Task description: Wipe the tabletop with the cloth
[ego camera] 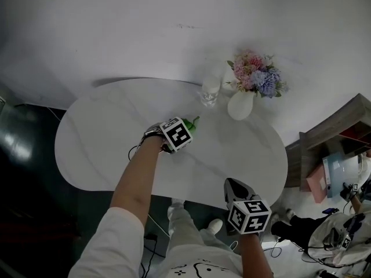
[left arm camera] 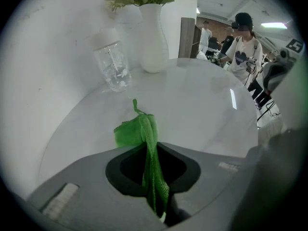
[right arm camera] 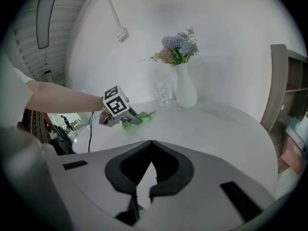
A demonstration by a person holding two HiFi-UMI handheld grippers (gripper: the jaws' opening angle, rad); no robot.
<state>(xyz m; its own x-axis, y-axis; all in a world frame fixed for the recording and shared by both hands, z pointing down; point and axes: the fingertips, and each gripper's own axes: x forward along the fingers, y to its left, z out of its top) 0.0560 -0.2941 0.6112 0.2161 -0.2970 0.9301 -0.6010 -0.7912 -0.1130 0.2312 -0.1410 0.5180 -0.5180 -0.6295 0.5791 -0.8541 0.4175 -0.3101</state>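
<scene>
Firmly in left gripper (left arm camera: 150, 152) jaws: cloth (left arm camera: 135, 129)

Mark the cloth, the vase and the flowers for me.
cloth (left arm camera: 138, 131), left gripper view, bunched green fold.
vase (left arm camera: 154, 44), left gripper view, white body.
flowers (ego camera: 258, 74), head view, middle of the pink and blue bunch.

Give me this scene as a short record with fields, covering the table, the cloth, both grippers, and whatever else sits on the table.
table: white, rounded top, set against a white wall
cloth: green, bunched, free end toward the tabletop
left gripper: shut on the cloth, over the middle of the table
right gripper: jaws together, nothing between them, at the table's near edge
other items: white vase of flowers and clear container, side by side at the far edge
</scene>
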